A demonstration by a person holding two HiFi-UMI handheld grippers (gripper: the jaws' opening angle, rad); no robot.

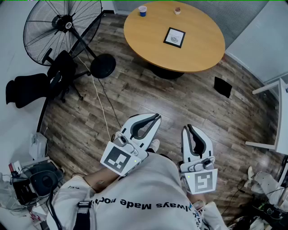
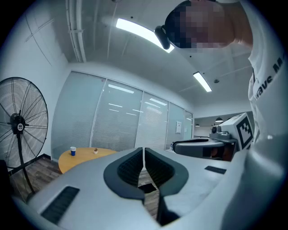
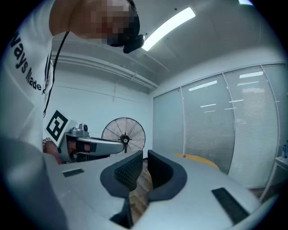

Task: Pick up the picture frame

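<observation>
The picture frame (image 1: 174, 37), black-edged with a white mat, lies flat on the round wooden table (image 1: 198, 54) at the far end of the room. Both grippers hang close to the person's body, well short of the table. My left gripper (image 1: 157, 117) points toward the table with its jaws closed together and nothing in them. My right gripper (image 1: 187, 128) is beside it, jaws also together and empty. In the left gripper view the left gripper (image 2: 143, 152) shows its pads touching; the table (image 2: 83, 158) is far off. The right gripper (image 3: 145, 157) shows only a thin slit.
A blue cup (image 1: 142, 11) and a small object (image 1: 177, 10) stand at the table's far edge. A large floor fan (image 1: 63, 24) and a black chair (image 1: 27, 88) are at the left, a cable (image 1: 100, 96) crosses the wooden floor, and a white table (image 1: 275, 114) is at the right.
</observation>
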